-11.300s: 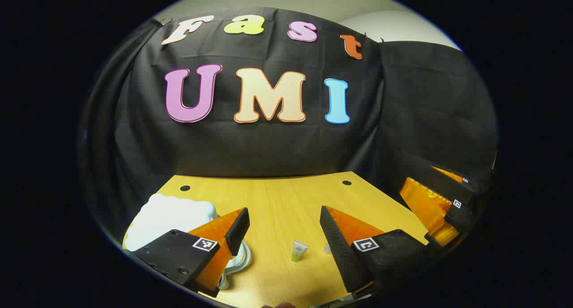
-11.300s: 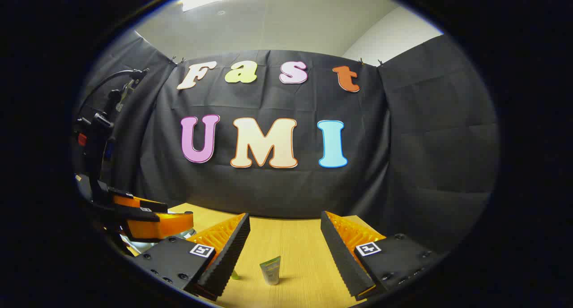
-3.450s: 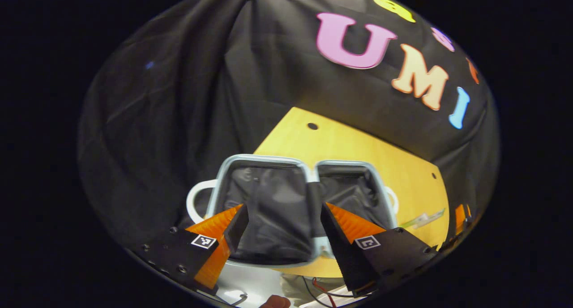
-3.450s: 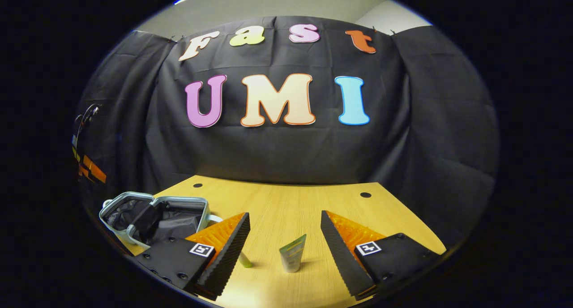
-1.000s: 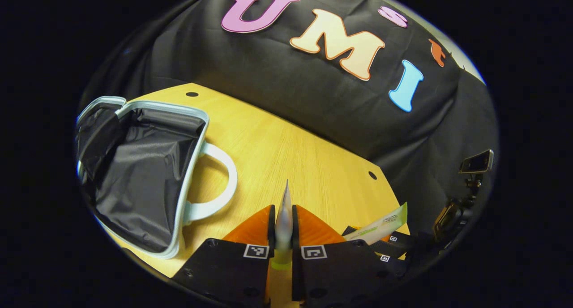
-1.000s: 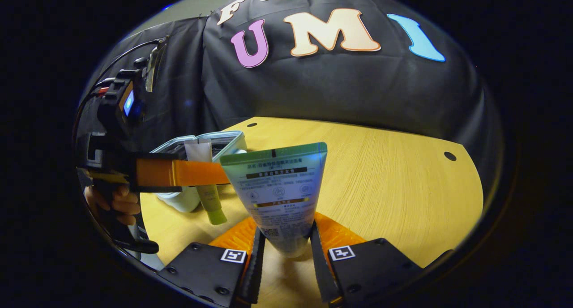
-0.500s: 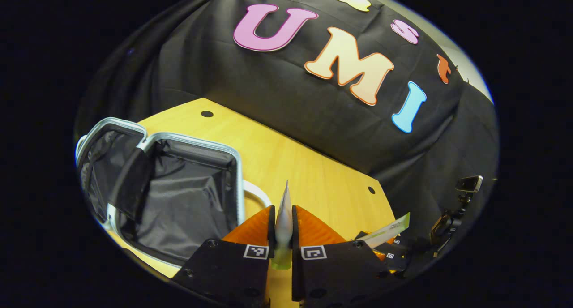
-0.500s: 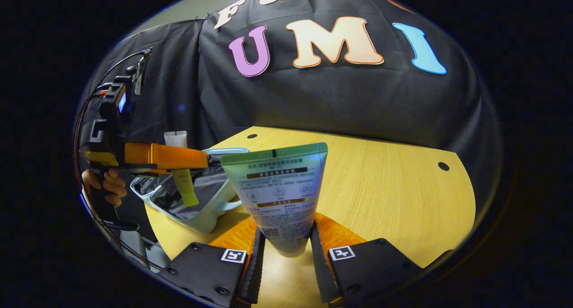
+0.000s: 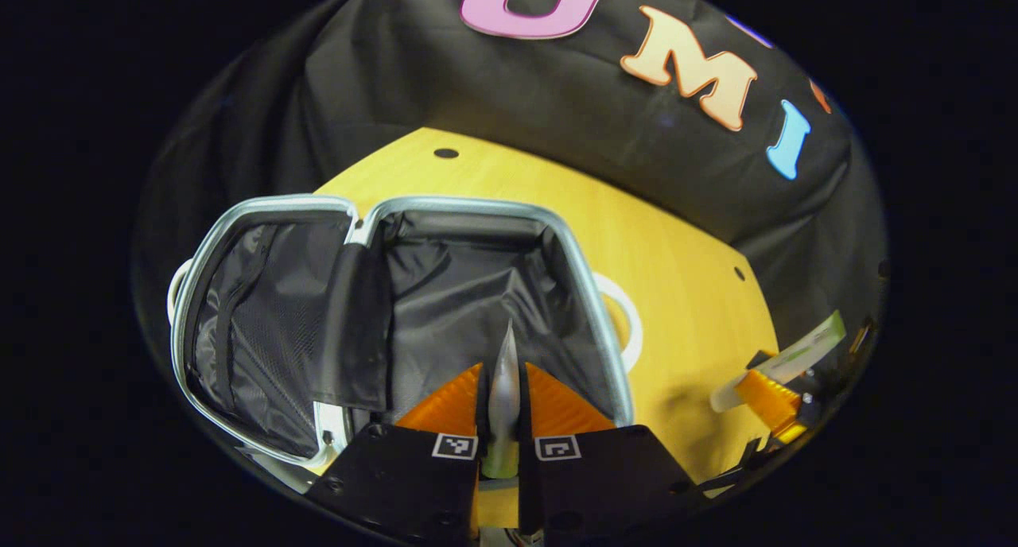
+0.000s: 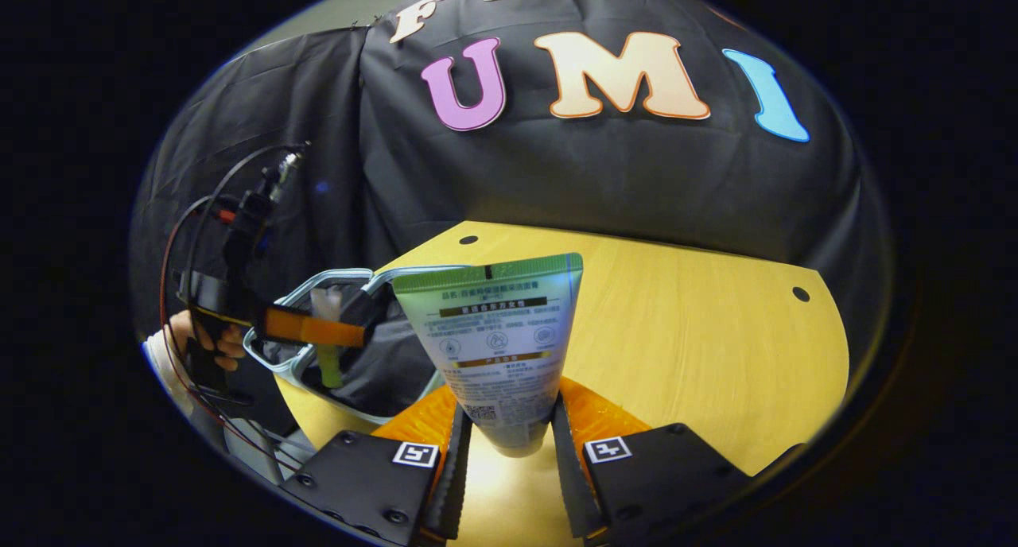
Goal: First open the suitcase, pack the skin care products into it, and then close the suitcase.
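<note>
1. Since half a second ago the left gripper (image 9: pixel 501 404) has swung from beside the suitcase (image 9: pixel 477 207) to above its right-hand half, so the black lining now lies straight ahead of the fingers rather than off to the left.
2. The left gripper's fingers are pressed together on a slim tube (image 9: pixel 503 372), seen edge-on here, crimped end forward. In the right gripper view the same tube (image 10: pixel 324 324) hangs cap down over the open case, well apart from the lining.
3. The right gripper (image 10: pixel 503 444) pinches a wider green-topped tube (image 10: pixel 497 340) near its cap end, held upright above the table (image 10: pixel 684 332), off to the suitcase's right.
4. The suitcase lies open flat, both halves lined in black; the left half carries a mesh pocket, and a white handle (image 9: pixel 628 324) sticks out toward the right.
5. The step in hand looks to be dropping the slim tube: lower it closer to the lining before releasing, keep it inside the pale rim, and aim at the middle of the half so it does not bounce out or foul the closing edge.
6. The table is pale wood with small dark holes, backed by black cloth; a hand (image 10: pixel 219 340) grips the left tool's handle.
</note>
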### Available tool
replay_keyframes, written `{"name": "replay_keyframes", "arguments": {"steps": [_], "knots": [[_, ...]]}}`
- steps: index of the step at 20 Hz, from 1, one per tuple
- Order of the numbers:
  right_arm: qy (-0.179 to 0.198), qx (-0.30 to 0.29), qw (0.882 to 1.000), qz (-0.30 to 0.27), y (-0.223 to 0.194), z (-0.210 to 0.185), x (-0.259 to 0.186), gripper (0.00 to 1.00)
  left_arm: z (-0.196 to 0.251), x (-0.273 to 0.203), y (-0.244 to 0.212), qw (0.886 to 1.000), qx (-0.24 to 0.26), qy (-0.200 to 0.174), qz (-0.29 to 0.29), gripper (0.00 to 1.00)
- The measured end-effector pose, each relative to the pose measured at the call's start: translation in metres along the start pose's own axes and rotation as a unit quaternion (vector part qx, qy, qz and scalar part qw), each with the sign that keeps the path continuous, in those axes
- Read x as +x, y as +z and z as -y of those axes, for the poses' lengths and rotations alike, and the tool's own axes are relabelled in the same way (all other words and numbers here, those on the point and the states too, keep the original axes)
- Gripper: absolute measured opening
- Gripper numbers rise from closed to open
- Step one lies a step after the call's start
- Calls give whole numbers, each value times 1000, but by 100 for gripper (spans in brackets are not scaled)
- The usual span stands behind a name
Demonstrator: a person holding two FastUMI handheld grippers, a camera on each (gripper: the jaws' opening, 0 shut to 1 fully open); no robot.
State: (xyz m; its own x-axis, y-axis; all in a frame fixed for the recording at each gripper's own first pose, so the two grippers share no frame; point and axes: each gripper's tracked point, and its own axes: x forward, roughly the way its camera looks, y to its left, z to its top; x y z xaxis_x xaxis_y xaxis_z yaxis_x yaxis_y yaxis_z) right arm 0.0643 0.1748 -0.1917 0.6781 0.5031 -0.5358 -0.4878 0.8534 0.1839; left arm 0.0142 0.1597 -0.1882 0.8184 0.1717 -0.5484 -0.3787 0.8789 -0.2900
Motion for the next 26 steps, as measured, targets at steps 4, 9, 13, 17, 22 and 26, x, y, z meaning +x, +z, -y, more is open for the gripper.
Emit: {"name": "replay_keyframes", "arguments": {"steps": [4, 9, 13, 17, 22, 26], "knots": [[11, -7, 1000, -16, -2, -31, 11, 52, -9, 17, -20, 999, -18, -19, -41, 12], [31, 1, 999, -26, 2, -69, 27, 52, -15, 4, -1, 999, -11, -29, -18, 21], [59, 14, 998, -30, 7, -103, 44, 52, -27, -32, 33, 999, 3, -32, 33, 86], [82, 10, 995, -61, -8, -132, 68, 52, -64, -67, 55, 997, -10, -14, 70, 96], [78, 12, 991, -105, -37, -146, 97, 52, -149, -105, 73, 993, -49, 44, 102, 95], [70, 13, 987, -141, -55, -149, 103, 50, -216, -138, 86, 983, -93, 98, 122, 96]]}}
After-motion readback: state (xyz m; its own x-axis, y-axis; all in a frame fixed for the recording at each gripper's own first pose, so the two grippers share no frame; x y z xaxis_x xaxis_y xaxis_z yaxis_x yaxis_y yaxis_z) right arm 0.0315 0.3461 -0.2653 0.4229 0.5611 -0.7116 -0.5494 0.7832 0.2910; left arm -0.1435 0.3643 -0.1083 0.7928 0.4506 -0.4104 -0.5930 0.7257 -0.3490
